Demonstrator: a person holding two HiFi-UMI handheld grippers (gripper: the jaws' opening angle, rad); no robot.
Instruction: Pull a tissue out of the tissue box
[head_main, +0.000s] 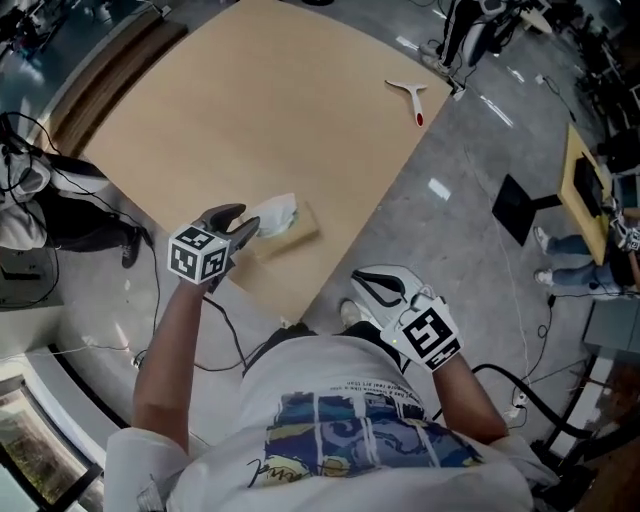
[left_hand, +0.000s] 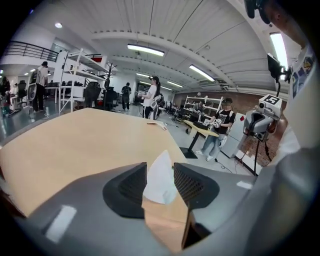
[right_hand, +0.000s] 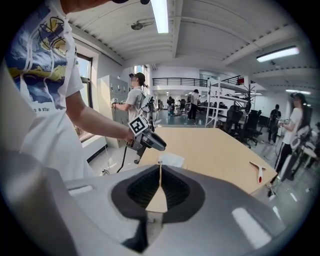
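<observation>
A brown tissue box (head_main: 296, 230) lies near the front edge of the tan table (head_main: 250, 110), with a white tissue (head_main: 275, 212) sticking up from it. My left gripper (head_main: 248, 222) is right at the box and open. In the left gripper view the tissue (left_hand: 160, 182) stands in the gap between the two dark pads, and the box (left_hand: 167, 222) sits just below them. I see no pad pressing on the tissue. My right gripper (head_main: 362, 285) hangs off the table by the person's body, over the floor. Its jaws (right_hand: 160, 170) are shut with nothing in them.
A white scraper with a red handle (head_main: 410, 97) lies at the table's far right edge. The table's front corner (head_main: 300, 320) is close to the person. Cables and a black stand (head_main: 520, 205) are on the floor. People and shelving (left_hand: 80, 75) stand in the background.
</observation>
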